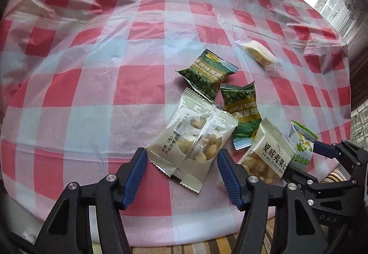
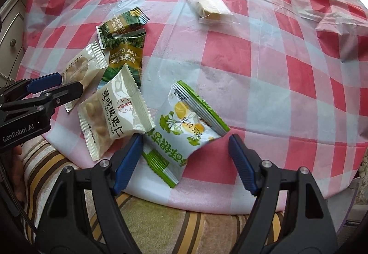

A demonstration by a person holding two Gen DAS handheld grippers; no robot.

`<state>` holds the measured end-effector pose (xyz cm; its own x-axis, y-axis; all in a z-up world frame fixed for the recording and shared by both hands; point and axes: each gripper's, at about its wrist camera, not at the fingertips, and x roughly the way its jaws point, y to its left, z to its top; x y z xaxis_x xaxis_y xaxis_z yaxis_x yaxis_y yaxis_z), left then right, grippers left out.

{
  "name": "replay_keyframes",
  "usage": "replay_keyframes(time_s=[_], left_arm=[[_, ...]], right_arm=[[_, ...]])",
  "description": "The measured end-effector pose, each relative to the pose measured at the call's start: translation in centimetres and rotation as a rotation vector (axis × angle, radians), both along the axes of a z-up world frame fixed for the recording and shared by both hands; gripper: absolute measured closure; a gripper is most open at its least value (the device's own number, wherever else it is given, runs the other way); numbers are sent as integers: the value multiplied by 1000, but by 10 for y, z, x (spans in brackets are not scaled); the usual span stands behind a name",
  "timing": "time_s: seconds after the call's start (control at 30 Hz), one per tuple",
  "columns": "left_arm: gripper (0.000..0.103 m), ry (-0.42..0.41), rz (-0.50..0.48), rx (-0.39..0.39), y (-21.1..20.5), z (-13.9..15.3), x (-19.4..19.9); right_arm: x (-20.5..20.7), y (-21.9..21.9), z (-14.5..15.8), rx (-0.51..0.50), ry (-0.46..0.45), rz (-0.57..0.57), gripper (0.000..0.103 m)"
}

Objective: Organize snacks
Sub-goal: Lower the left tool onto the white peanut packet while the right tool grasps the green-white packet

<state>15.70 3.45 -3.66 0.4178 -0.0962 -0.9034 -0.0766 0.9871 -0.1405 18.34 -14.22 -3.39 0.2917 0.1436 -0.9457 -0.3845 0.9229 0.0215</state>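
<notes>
Both grippers stand apart, gripping nothing — left gripper (image 1: pixel 181 163) straddles the beige nut packet (image 1: pixel 191 136), right gripper (image 2: pixel 185 150) the white-green packet (image 2: pixel 186 125); lower squarely, pinch each mid-body.

Readable print on packets and gripper

Green packet (image 2: pixel 125 56): "Peas Garlic Flavor"; white nut packet (image 2: pixel 115 113): "XIA WEI YI GUO REN"; left gripper (image 2: pixel 58 85): "GenRobot.AI".
</notes>
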Motion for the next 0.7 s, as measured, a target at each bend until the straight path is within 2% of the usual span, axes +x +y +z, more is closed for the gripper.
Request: replay_keyframes(time_s=[0.2,0.3,0.33,0.4,0.43,0.57,0.7], left_arm=[[41,-19,-8,2,0,-1,6],[50,-27,-5,9,0,-1,8],[55,-29,-3,14,0,-2,8],[58,-33,0,15,1,-1,9],[61,-35,2,12,2,-1,8],[67,-43,6,-1,3,-1,8],[74,-51,12,-21,6,0,5]], right_arm=[[17,-4,1,28,-10,-78,24],[22,-5,1,22,-20,-96,25],[22,-5,2,16,-26,-99,27],[22,-6,4,20,-39,-107,36],[23,-8,5,25,-45,-115,44],[17,-15,5,55,-46,-129,50],[11,-21,8,83,-47,-126,63]])
